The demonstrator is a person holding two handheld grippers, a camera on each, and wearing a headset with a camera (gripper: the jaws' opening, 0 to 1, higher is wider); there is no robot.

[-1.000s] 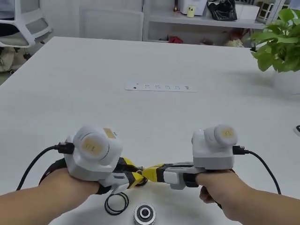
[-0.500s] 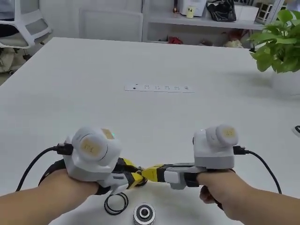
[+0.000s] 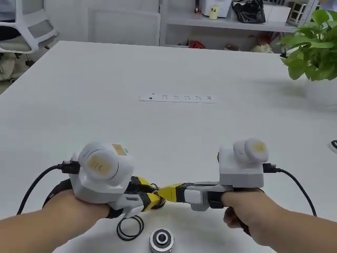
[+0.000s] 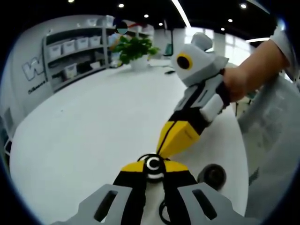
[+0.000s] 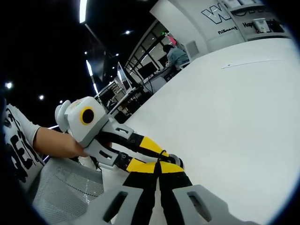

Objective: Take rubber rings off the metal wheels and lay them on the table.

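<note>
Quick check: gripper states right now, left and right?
Left gripper: shut on the metal wheel.
Right gripper: shut, tips at that wheel's rubber ring; whether it actually pinches the ring cannot be told.

This is an office-like workroom. A big white surface (image 3: 105,95) carries a power strip (image 3: 179,98) near its middle. A white swivel chair (image 3: 31,26) stands past its far left corner and a potted plant (image 3: 313,45) sits at its far right edge. Behind, shelves (image 3: 226,22) hold a black bag (image 3: 249,10) and rows of storage bins (image 4: 70,47). Recessed ceiling lights (image 4: 180,14) run overhead, large lettering (image 5: 225,11) marks one wall, and a person (image 5: 177,55) sits at monitors in the background.
</note>
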